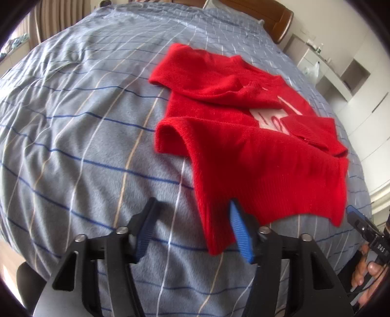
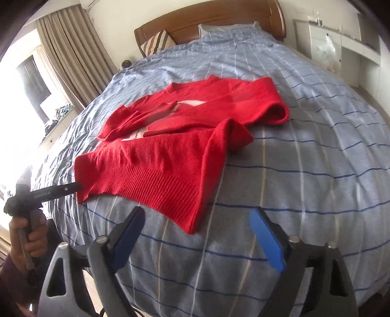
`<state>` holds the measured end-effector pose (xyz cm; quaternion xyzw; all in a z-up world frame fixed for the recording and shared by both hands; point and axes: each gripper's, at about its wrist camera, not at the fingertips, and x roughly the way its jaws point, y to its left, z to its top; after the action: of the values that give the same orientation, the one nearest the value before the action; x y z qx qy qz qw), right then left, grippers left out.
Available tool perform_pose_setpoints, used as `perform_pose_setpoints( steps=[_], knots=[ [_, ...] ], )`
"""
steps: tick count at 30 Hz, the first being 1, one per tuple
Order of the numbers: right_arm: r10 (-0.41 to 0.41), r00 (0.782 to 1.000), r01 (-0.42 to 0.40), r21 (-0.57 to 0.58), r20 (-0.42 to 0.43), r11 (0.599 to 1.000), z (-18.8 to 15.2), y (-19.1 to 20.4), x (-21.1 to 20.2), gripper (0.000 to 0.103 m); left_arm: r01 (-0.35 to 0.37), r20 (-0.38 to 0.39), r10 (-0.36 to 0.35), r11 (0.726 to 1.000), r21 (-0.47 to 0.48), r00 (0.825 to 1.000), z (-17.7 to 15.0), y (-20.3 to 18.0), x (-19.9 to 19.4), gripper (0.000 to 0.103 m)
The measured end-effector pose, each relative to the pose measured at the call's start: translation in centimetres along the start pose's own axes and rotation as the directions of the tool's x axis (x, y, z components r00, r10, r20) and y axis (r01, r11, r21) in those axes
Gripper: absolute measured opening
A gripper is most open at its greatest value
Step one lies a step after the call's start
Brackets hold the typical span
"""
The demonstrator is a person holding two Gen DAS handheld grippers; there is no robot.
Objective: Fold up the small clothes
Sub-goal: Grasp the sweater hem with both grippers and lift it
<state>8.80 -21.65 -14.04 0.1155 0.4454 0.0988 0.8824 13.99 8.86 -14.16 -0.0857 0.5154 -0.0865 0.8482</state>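
A small red knit sweater (image 1: 243, 151) lies flat on the bed, both sleeves folded across its chest over a pale print. My left gripper (image 1: 192, 207) is open at the near left corner of the ribbed hem. That corner hangs between the blue pads, close to the right pad, and is not pinched. In the right wrist view the same sweater (image 2: 158, 161) lies with its near right hem corner between the fingers of my open right gripper (image 2: 197, 214). There the left gripper (image 2: 61, 190) reaches the hem's other corner, with a hand (image 2: 26, 234) on its grip.
The bed cover (image 1: 85, 146) is grey-blue with thin blue and white lines, soft and creased. A wooden headboard (image 2: 219, 19) and pillows (image 2: 158, 41) stand at the far end. Curtains (image 2: 68, 48) hang at the left. White shelving (image 1: 341, 73) stands at the right.
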Motion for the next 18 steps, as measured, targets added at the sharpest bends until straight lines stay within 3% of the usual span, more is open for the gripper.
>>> perform_pose_setpoints(
  steps=[1, 2, 3, 6, 12, 15, 18],
  knots=[
    [0.054, 0.997, -0.053, 0.029, -0.056, 0.998, 0.7, -0.6, 3.1, 0.058, 0.0, 0.003, -0.001, 1.0, 0.004, 1.0, 0.2, -0.3, 0.4, 0.021],
    [0.054, 0.997, -0.053, 0.029, -0.056, 0.998, 0.7, -0.6, 3.1, 0.03, 0.018, 0.001, -0.018, 1.0, 0.009, 1.0, 0.5, -0.2, 0.7, 0.003],
    [0.063, 0.995, -0.06, 0.043, -0.078, 0.997, 0.7, -0.9, 4.0, 0.004, 0.031, -0.006, -0.031, 0.999, 0.004, 0.999, 0.6, -0.2, 0.6, 0.002],
    [0.1, 0.992, -0.092, 0.099, -0.078, 0.991, 0.6, -1.6, 3.1, 0.004, 0.047, 0.002, -0.047, 0.999, 0.022, 0.999, 0.1, 0.5, -1.9, 0.002],
    [0.198, 0.973, -0.183, 0.127, -0.116, 0.975, -2.8, -1.6, -4.9, 0.003, 0.07, -0.072, -0.063, 0.993, 0.097, 0.995, -4.5, 2.6, -6.9, 0.002],
    [0.195, 0.963, -0.169, 0.147, -0.186, 0.975, -5.7, -1.3, -5.6, 0.003, 0.023, -0.114, -0.011, 0.994, 0.108, 0.993, -6.5, 2.7, -6.0, 0.002],
    [0.14, 0.96, -0.105, 0.153, -0.241, 0.983, -7.6, -1.4, -3.4, 0.003, -0.027, -0.139, 0.042, 0.994, 0.105, 0.989, -7.2, 2.6, -4.0, 0.002]
  ],
)
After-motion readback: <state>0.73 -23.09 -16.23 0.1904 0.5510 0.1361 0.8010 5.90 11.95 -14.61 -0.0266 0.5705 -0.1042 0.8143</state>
